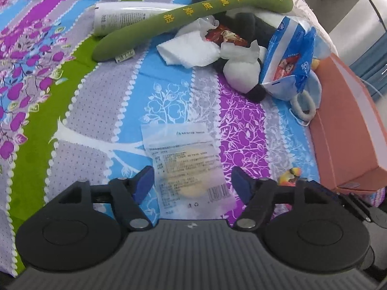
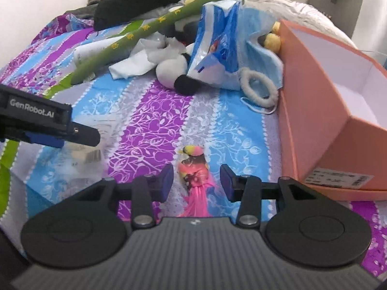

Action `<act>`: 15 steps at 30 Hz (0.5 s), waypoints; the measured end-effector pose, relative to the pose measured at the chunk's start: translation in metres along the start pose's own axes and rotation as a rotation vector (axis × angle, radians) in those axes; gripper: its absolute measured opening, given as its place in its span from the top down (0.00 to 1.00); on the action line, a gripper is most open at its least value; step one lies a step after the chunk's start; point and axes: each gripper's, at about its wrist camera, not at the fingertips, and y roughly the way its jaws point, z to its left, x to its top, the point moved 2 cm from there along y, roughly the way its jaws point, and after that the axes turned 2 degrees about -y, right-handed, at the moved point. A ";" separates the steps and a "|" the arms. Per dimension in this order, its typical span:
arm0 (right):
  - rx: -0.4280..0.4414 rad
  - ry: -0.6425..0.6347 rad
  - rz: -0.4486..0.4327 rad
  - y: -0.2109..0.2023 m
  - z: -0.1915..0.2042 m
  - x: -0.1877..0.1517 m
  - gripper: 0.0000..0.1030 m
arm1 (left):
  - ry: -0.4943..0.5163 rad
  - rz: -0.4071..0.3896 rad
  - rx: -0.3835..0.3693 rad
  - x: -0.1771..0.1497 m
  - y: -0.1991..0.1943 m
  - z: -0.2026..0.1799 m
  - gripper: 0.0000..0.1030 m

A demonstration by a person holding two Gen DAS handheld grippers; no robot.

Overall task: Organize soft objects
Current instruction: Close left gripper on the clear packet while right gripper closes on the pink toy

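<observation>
Hovering wide-open, left gripper (image 1: 192, 183) straddling a flat clear sachet (image 1: 186, 166) on the floral bed sheet (image 1: 101, 111), left of the orange box (image 2: 321, 111). Likely light, crinkly, slippery; pinching across its middle. Right gripper (image 2: 196, 182), fingers spread, bracketing a soft pink feathered toy (image 2: 196, 181) beside that box.

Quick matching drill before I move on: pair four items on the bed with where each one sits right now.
1. Clear plastic packet with a round beige pad
2. Small pink tasselled doll
3. White fuzzy hair ring
4. Long green plush stick

a. leaning across the white tube
b. between the left gripper's open fingers
c. beside the orange box
d. between the right gripper's open fingers

Pairs: 1-b, 2-d, 3-c, 4-a
</observation>
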 end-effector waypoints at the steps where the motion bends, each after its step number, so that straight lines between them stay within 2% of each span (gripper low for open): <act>1: -0.003 -0.002 0.000 0.003 0.001 0.000 0.56 | 0.006 -0.005 0.005 -0.001 0.001 -0.001 0.25; 5: 0.014 -0.010 0.012 0.012 0.003 -0.001 0.57 | 0.020 -0.015 0.042 -0.002 0.009 -0.006 0.23; 9: 0.014 -0.014 0.020 0.015 0.005 -0.002 0.68 | 0.034 -0.033 0.067 -0.004 0.016 -0.010 0.23; 11: 0.015 -0.017 0.022 0.014 0.005 -0.001 0.68 | 0.064 -0.046 0.087 -0.006 0.018 -0.014 0.24; 13: 0.017 -0.014 0.023 0.011 0.004 0.000 0.69 | 0.078 -0.055 0.107 -0.008 0.020 -0.017 0.27; 15: 0.021 -0.011 0.020 0.008 0.003 0.000 0.69 | 0.093 -0.067 0.125 -0.009 0.020 -0.018 0.38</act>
